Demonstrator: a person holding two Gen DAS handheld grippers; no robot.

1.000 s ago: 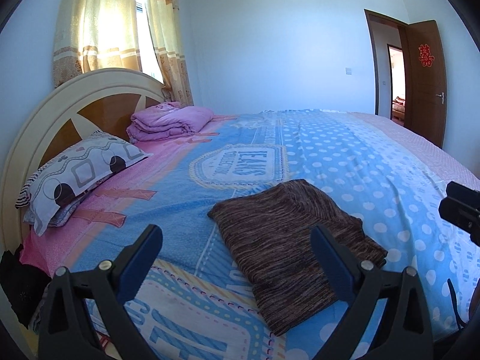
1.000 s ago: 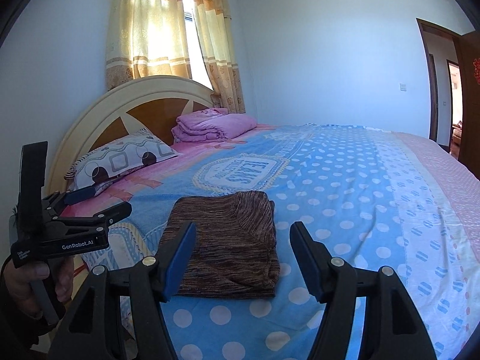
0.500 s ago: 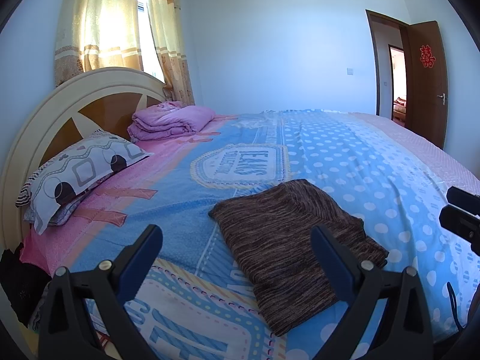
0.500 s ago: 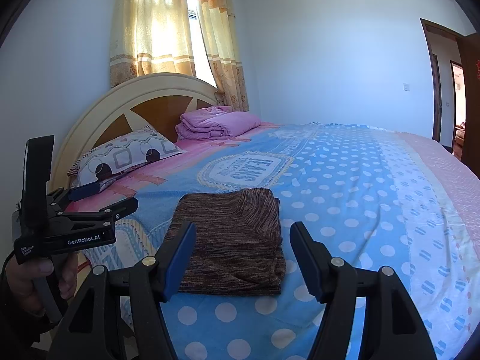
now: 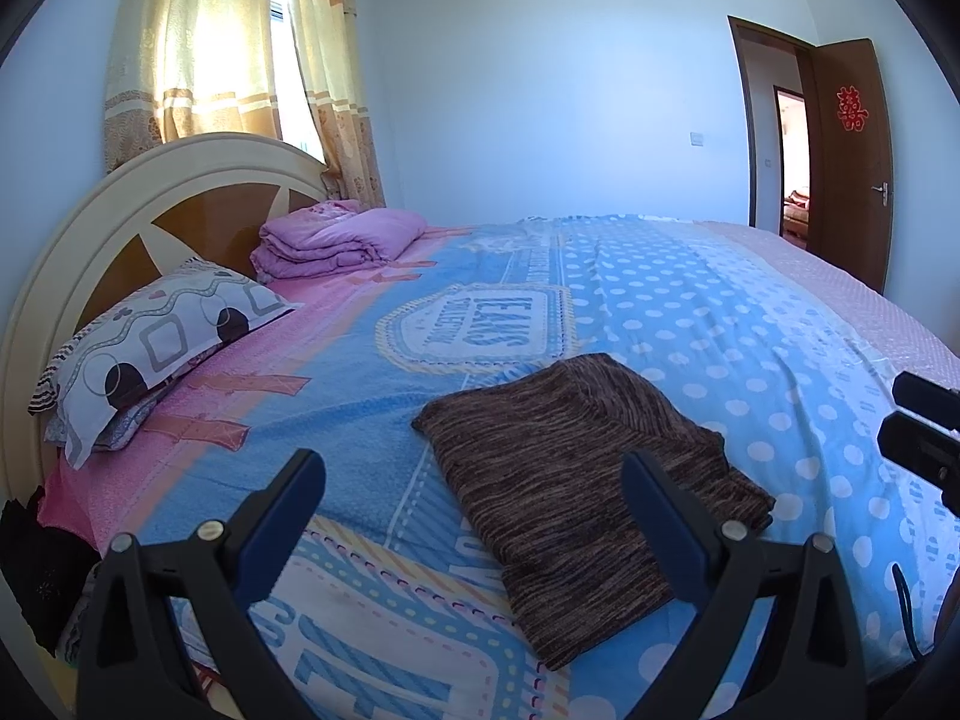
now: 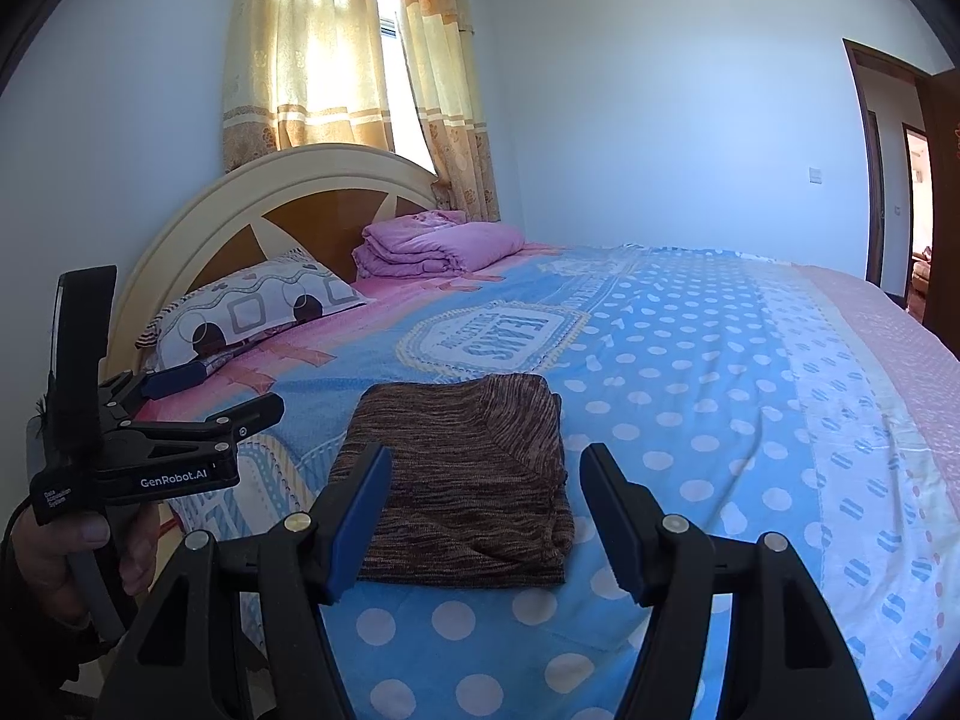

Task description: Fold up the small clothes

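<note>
A brown striped knit garment (image 5: pixel 576 480) lies folded into a rough rectangle on the blue dotted bedspread (image 5: pixel 720 324), near the bed's front edge. My left gripper (image 5: pixel 470 459) is held open just short of it, with nothing between its blue pads. In the right wrist view the garment (image 6: pixel 468 468) sits straight ahead of my right gripper (image 6: pixel 486 453), which is also open and holds nothing. The left gripper (image 6: pixel 240 387) appears there at the far left in a person's hand (image 6: pixel 66 546), off the garment. A black part of the right gripper (image 5: pixel 924 426) shows at the left view's right edge.
A patterned pillow (image 5: pixel 162 348) and a folded pink quilt (image 5: pixel 342 237) lie by the rounded headboard (image 5: pixel 78 240) at the left. Curtains (image 5: pixel 240 48) hang behind it. A brown door (image 5: pixel 852 162) stands ajar at the far right. Dark cloth (image 5: pixel 36 570) hangs off the bed's near left corner.
</note>
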